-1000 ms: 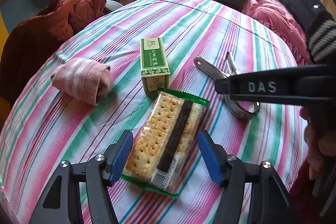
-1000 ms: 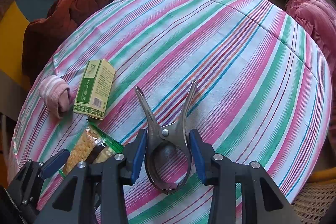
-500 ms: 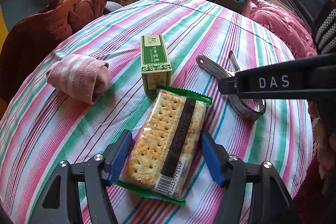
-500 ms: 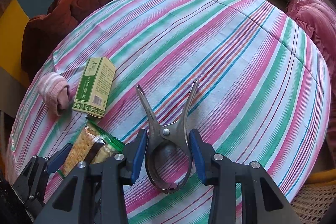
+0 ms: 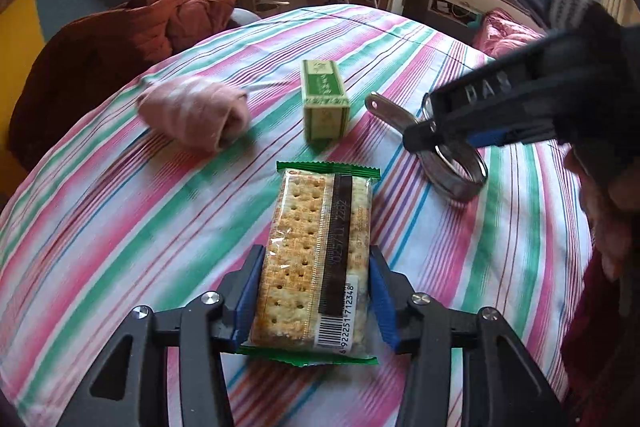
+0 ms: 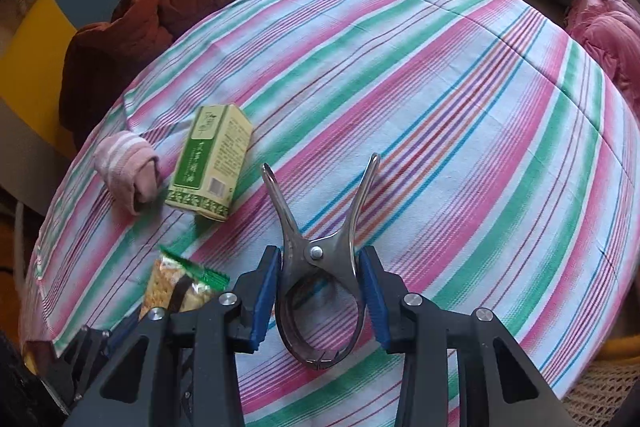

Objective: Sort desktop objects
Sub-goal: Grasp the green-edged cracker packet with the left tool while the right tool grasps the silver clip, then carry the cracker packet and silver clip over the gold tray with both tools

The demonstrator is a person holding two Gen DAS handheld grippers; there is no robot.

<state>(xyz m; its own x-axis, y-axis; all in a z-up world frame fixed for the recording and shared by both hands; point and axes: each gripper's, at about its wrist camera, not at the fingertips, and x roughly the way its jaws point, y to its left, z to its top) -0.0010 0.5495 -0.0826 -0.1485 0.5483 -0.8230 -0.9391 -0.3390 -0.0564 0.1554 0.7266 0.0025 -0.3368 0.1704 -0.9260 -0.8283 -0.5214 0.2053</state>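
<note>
- One worktop [image 6: 460,75], round, under a soft striped cloth of pink, green, white and thin blue lines; it carries four small things, one of each kind
- One dark red puffy coat [image 5: 120,43], lumpy and quilted, heaped past the far left edge of the worktop
- Two claws, each black with two blue pads; the left claw [image 5: 316,301] sits low at the near edge, and its jaws are closing, with both blue pads against the long sides of the cracker pack; the right claw [image 6: 318,297] stands narrow around the metal clip, its left pad touching the clip's side and its right pad just beside the other side; I cannot tell if that pad presses
- One cracker pack [image 5: 316,259], long and flat, in shiny see-through wrap with green zigzag ends, a dark strip and a barcode; the crackers inside are bumpy, golden and full of little holes; it lies on the cloth between the left claw's pads, near the front edge
- One green box [image 6: 210,163], cardboard, with straight edges, lying on its side just beyond the cracker pack
- One pink sock [image 5: 196,117], soft, with pale stripes, rolled into a fat bundle, left of the green box
- One metal clip [image 6: 320,263], shiny and silver, with two thin handles spread in a V and a round loop at the near end; it lies flat on the cloth, right of the cracker pack
</note>
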